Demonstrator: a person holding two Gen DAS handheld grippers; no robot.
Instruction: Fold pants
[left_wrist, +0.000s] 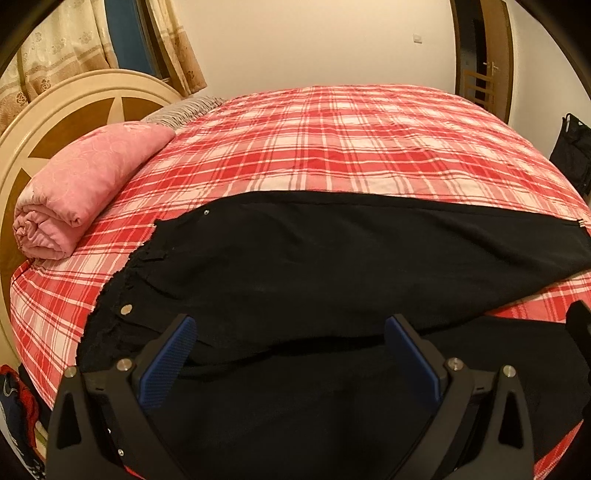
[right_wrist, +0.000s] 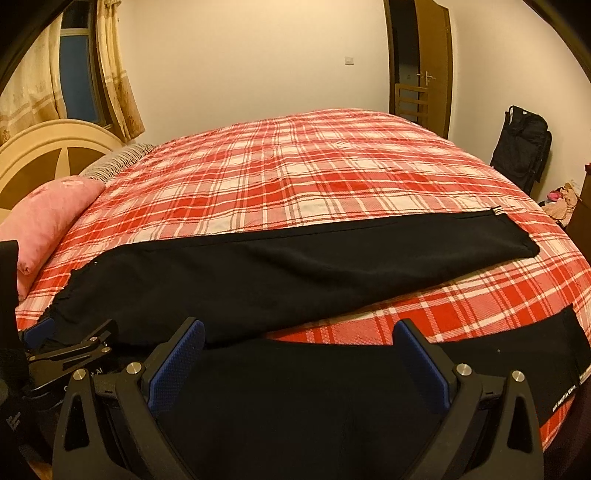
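Note:
Black pants (left_wrist: 314, 258) lie spread on the red plaid bed (left_wrist: 332, 140), waistband with a metal snap (left_wrist: 126, 308) at the left, legs running right. My left gripper (left_wrist: 290, 328) is open, its blue pads over the near leg close to the waistband. In the right wrist view the far leg (right_wrist: 295, 266) stretches right to its cuff (right_wrist: 517, 236), and the near leg (right_wrist: 295, 398) lies under my right gripper (right_wrist: 299, 332), which is open over it. The left gripper (right_wrist: 66, 350) shows at the left edge there.
A rolled pink quilt (left_wrist: 81, 192) lies at the headboard (left_wrist: 55, 122) on the left. A black bag (right_wrist: 521, 147) stands by the wall at the right, near a wooden door (right_wrist: 432, 66). Clothes lie on the floor at the left (left_wrist: 18, 406).

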